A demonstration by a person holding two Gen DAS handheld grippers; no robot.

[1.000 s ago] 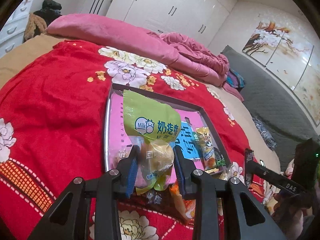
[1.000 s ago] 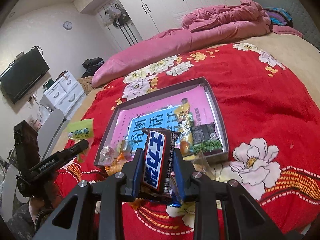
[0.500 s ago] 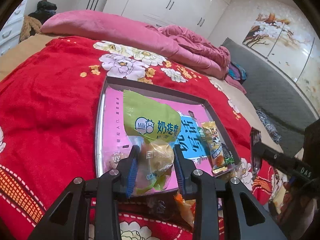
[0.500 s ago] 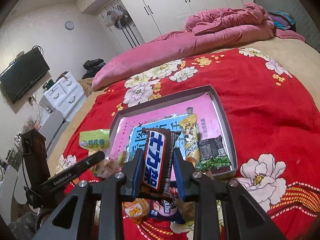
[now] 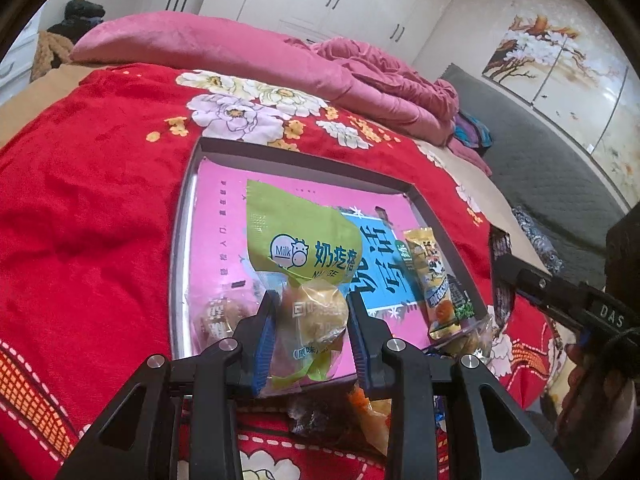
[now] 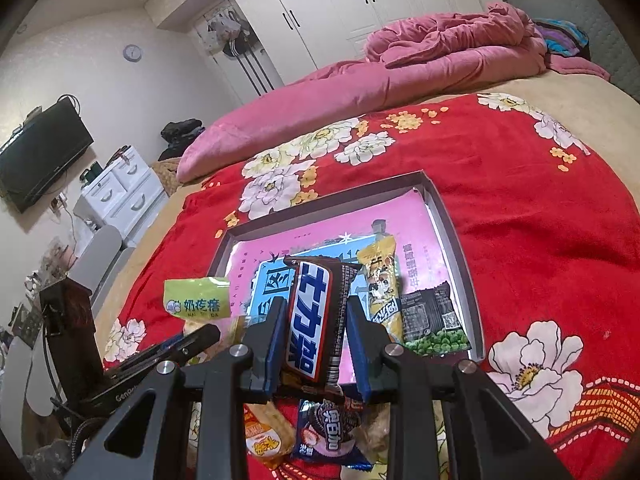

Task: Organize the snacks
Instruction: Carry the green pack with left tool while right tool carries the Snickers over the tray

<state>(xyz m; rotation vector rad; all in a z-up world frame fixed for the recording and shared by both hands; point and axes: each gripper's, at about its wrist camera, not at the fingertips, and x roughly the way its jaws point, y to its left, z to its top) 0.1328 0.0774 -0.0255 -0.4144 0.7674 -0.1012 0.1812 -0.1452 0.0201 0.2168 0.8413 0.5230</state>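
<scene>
"What's the left gripper (image 5: 310, 334) got hold of?"

"A milk-bun packet (image 5: 306, 276): green top with a little cow badge and white lettering, clear plastic below with a round yellowish bun showing through. The blue pads are pressed in on the bun from both sides, and the packet stands upright above the near edge of the tray (image 5: 182, 240)."

"And the other one?"

"The right gripper (image 6: 316, 342) is clamped on a chocolate bar (image 6: 316, 316), dark brown wrapper with a big white and blue band and a red edge. It stands on end between the pads, tilted a bit, over the tray's near end."

"What's already in the tray?"

"It's a shallow grey box with a pink and blue printed sheet on its floor. At the right side lie a long yellow snack stick (image 6: 380, 286) and, just beside it, a black packet with green peas (image 6: 434, 322) printed on it. Something clear-wrapped sits in the near left corner, too blurred to name."

"Anything loose?"

"A few packets on the red flowered blanket (image 6: 528, 216) in front of the tray: an orange one (image 6: 266, 436) and a dark blue cookie packet (image 6: 330, 436). Beyond that, a pink duvet (image 6: 360, 96) heaped along the bed, white wardrobes (image 6: 360, 4) behind, a television (image 6: 38, 152) on the wall over a white chest of drawers (image 6: 120, 194)."
</scene>
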